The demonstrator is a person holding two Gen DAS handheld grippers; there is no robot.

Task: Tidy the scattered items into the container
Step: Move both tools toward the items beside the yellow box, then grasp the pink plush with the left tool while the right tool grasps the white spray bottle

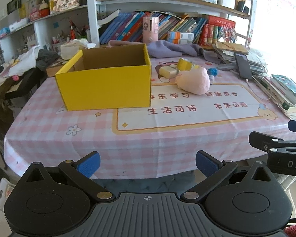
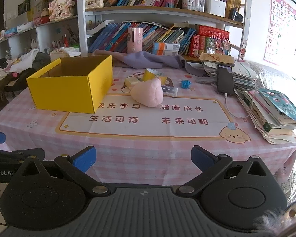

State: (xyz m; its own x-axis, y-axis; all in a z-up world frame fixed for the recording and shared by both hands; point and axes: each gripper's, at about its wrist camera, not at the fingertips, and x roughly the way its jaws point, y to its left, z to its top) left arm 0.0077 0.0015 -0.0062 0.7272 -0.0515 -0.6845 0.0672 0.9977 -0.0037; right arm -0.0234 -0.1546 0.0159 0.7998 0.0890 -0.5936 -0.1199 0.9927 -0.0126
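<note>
the left tool hangs before the near edge of the surface, its blue fingers spread wide with nothing between them. the right tool is beside it, also spread and empty. the yellow box stands open on the left part of the pink checked cloth. the scattered items lie to its right, apart from it: a pink plush toy, behind it a yellow roll and a pale block, a small white box touching the toy, and a blue little thing. a black phone leans on the books at the right.
</note>
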